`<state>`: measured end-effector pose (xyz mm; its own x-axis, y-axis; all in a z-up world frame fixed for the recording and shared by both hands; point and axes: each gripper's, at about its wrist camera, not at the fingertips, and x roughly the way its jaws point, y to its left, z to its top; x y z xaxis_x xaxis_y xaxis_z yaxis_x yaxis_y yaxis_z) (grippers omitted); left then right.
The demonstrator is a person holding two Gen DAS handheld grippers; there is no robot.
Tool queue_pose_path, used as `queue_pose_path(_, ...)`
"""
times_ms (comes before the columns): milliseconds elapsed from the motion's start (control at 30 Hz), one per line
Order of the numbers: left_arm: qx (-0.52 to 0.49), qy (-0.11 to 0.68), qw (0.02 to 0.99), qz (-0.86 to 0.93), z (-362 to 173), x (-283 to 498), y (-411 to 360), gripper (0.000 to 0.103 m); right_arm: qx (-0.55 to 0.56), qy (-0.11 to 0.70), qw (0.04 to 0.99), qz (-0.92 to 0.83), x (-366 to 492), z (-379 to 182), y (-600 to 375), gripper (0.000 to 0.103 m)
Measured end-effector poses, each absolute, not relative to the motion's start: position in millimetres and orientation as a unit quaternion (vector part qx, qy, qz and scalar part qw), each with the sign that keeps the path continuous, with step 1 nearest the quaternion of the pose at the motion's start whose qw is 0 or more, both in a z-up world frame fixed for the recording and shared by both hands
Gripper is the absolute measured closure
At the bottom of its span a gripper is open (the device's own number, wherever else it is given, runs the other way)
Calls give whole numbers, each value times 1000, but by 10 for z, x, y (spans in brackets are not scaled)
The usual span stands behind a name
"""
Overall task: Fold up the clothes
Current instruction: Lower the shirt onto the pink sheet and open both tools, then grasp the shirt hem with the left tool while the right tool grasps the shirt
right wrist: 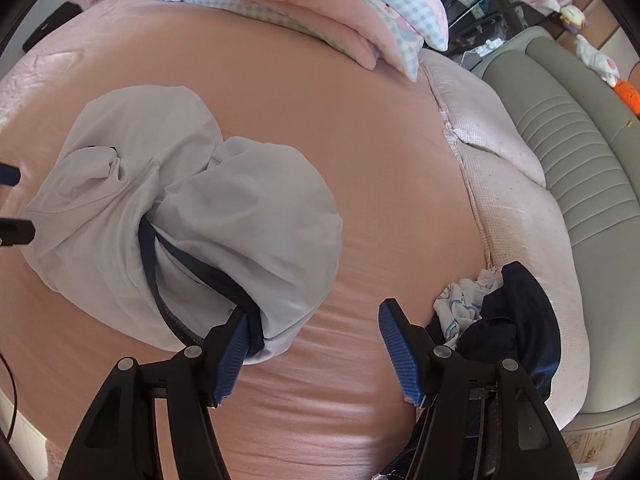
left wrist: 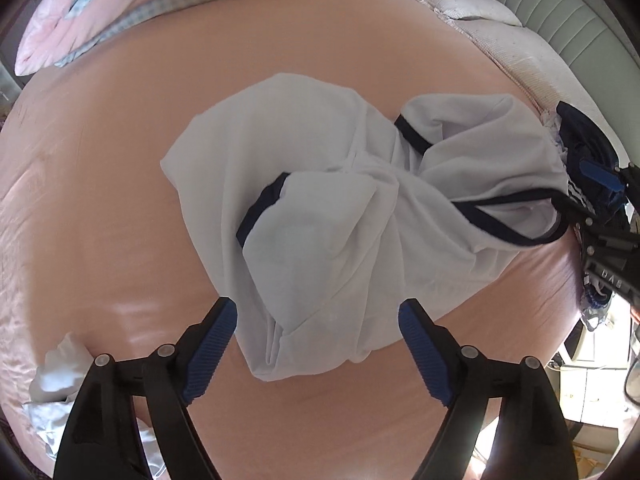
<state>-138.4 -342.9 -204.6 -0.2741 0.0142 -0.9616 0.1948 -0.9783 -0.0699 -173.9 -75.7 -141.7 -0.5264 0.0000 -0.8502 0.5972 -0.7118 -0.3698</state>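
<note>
A white T-shirt with navy trim lies crumpled in a heap on the pink bed sheet. My left gripper hovers above the shirt's near end, open, its blue pads clear of the cloth on both sides. In the right wrist view the same shirt sits to the left. My right gripper is open; the shirt's navy-trimmed edge drapes against its left finger, while the right finger stands free over bare sheet. The right gripper also shows at the far right of the left wrist view.
A pile of navy clothes with a white printed garment lies by the bed's right edge. More white cloth lies at the lower left. A folded pink quilt and a pillow lie at the far side. A grey padded headboard borders the right.
</note>
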Motion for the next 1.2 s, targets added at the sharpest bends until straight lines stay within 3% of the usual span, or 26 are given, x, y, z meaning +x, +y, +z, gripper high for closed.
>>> queue_pose_path(267,595,53,84,-797,-2047,-1788,-3507,20,444,321,206,-811,-1733,-1364,-796,40)
queue_pose_path(500,612,108,73,-780,-2202,-2055,-3668,20,430,310,244,-812,-1657,-1236,-855,40)
queue_pose_path(867,664,39,59,-744,-2584,-2255,-3453,20,485,263,250,-795,-1823,-1361,-902,40)
queue_pose_path(1000,667,63,59,-740,-2649,-2218,-3481,20,492,262,252,-791,-1822,-1407,-899,40)
queue_pose_path(1033,667,73,60,-739,-2657,-2209,-3504,21,494,262,252,-790,-1832,-1423,-902,40)
queue_pose_path(1100,661,90,49,-743,-2640,-2190,-3541,32,495,263,248,-790,-1859,-1453,-911,40)
queue_pose_path(1133,658,96,43,-746,-2626,-2176,-3552,44,499,261,249,-788,-1882,-1470,-920,40)
queue_pose_path(1200,653,90,41,-751,-2593,-2140,-3538,51,507,255,251,-784,-1929,-1504,-940,40)
